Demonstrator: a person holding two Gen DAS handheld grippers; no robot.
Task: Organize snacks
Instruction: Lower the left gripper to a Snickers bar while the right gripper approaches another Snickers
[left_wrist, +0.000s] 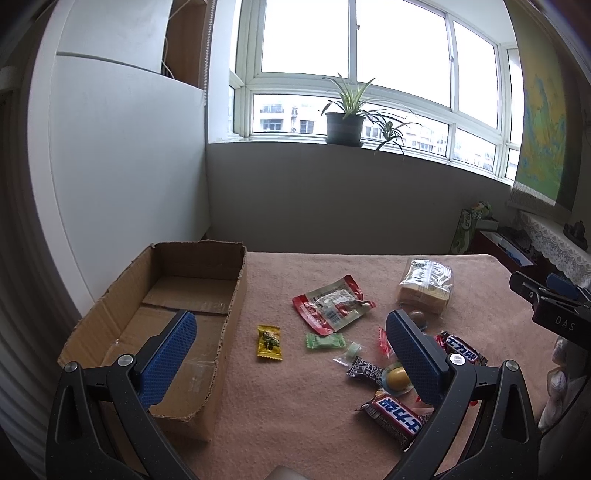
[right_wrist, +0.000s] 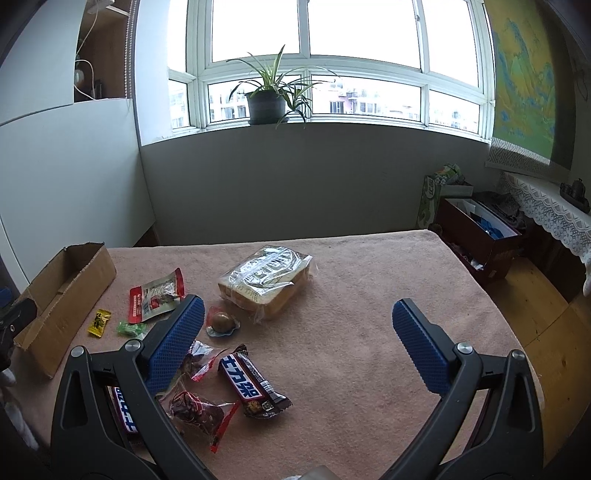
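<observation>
Both my left hand-held gripper (left_wrist: 291, 354) and right hand-held gripper (right_wrist: 297, 343) hung released over the pink-towelled tabletop (right_wrist: 369, 295), where the clear-wrapped sliced bread loaf (right_wrist: 264, 280) looked light, squashy, best pinched gently across its sides.

left tool (left_wrist: 291, 350): jaws spread wide, nothing between the blue pads, tilted down, held in the air | right tool (right_wrist: 299, 339): jaws spread wide, nothing between the pads, tilted down, held in the air | right tool's black body visible at right edge of left wrist view
</observation>
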